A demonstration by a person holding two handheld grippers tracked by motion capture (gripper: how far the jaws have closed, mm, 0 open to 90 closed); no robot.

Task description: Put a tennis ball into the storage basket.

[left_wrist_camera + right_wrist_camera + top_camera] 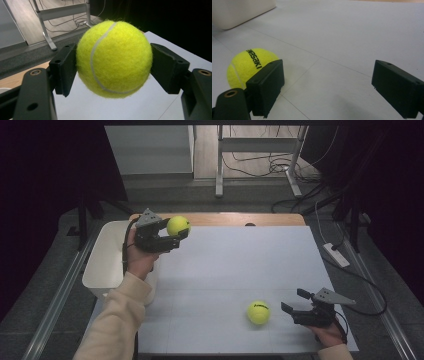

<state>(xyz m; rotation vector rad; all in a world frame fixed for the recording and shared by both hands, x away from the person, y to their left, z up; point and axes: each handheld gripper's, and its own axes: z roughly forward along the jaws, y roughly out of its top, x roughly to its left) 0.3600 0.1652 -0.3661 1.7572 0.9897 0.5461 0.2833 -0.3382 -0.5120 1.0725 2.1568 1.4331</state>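
Left gripper (176,236) pinches a yellow tennis ball (178,225), jaws pressed on both its sides, held in the air above the white sheet's (235,265) far left corner, just beside the white bin (107,255). In the left gripper view the held ball (114,58) hangs clear of the sheet. Right gripper (294,301) rests low at the sheet's near right, jaws spread wide and empty. A second tennis ball (258,312) lies on the sheet just left of that gripper, apart from it; black lettering shows on the ball (247,66) in the right gripper view.
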